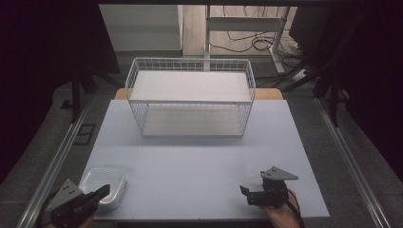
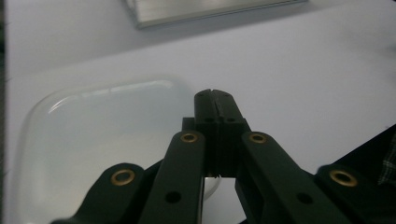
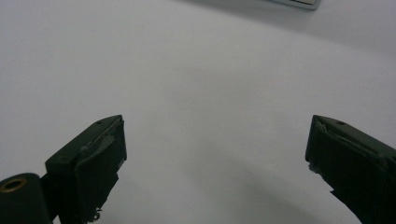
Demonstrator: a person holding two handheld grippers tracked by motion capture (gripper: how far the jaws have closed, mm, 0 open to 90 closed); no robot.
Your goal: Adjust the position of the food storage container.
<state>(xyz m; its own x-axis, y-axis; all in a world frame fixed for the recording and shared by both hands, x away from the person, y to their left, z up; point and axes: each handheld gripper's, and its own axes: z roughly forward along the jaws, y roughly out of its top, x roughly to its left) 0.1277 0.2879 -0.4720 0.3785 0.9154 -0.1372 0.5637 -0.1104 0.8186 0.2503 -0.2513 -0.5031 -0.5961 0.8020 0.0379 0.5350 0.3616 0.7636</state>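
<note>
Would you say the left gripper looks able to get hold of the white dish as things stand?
Probably yes, after opening. The left gripper hangs right over the white dish with nothing between them, but its jaws are shut with nothing in them, so they would have to open first.

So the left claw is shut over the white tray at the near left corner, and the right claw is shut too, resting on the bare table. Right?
Not quite. The right claw is open: the right gripper view shows its jaws standing wide apart over the bare table. The rest holds: the left claw is shut, with nothing between its jaws, over the white tray at the near left corner.
</note>
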